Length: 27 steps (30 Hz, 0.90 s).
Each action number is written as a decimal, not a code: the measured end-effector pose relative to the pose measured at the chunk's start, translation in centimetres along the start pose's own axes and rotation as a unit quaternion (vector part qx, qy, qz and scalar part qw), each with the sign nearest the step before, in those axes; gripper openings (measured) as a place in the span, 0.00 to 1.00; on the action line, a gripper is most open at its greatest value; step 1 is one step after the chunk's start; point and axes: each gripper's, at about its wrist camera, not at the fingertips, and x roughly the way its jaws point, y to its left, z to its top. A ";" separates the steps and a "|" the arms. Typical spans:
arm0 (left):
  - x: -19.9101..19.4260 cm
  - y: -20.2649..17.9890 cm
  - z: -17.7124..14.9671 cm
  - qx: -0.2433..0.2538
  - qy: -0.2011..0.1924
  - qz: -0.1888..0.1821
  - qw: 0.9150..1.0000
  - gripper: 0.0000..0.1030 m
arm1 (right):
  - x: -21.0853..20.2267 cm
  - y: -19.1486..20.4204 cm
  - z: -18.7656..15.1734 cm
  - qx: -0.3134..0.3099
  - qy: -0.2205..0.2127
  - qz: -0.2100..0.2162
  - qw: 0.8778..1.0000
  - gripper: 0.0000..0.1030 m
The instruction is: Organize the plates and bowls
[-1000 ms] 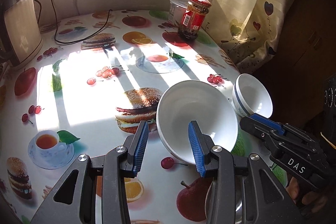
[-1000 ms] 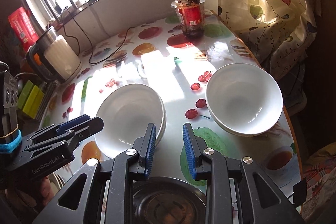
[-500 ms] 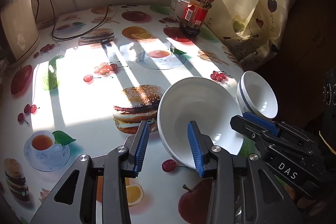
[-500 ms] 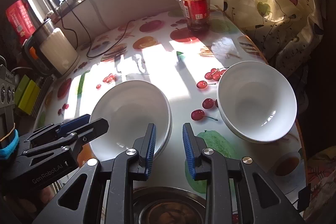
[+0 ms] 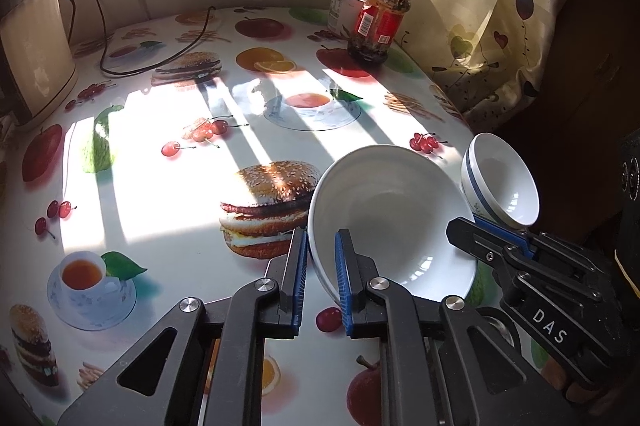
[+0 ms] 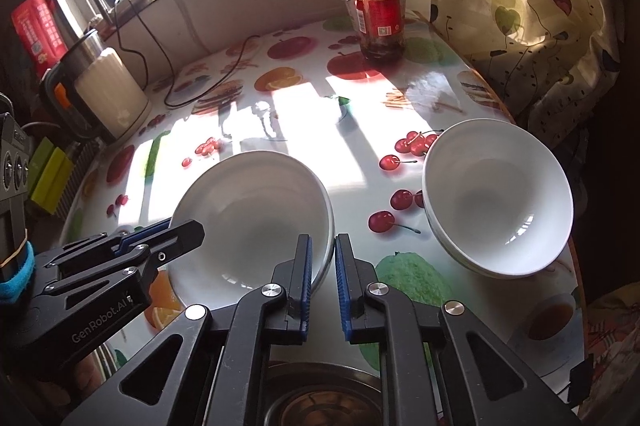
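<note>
the left gripper [image 5: 322, 278] has narrowed onto the near rim of the wide white ceramic bowl [image 5: 394, 214] at lower centre, seemingly to lift it; the right gripper [image 6: 323, 280] likewise pinches its opposite rim, apparently for steadying.

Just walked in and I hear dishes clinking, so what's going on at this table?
A person with a handheld gripper in each hand is sorting bowls on the fruit-print table. Both grippers are at the large white bowl: the left gripper has its fingers on either side of the near-left rim, and the right gripper straddles the opposite rim. The bowl sits tilted. A second bowl, blue-striped outside, stands to its right near the table edge, untouched.
</note>
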 end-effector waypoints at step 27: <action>-2.0 -0.6 0.2 0.005 -0.024 0.003 1.000 0.12 | -2.0 0.4 -0.2 0.009 -0.022 0.000 1.000 0.12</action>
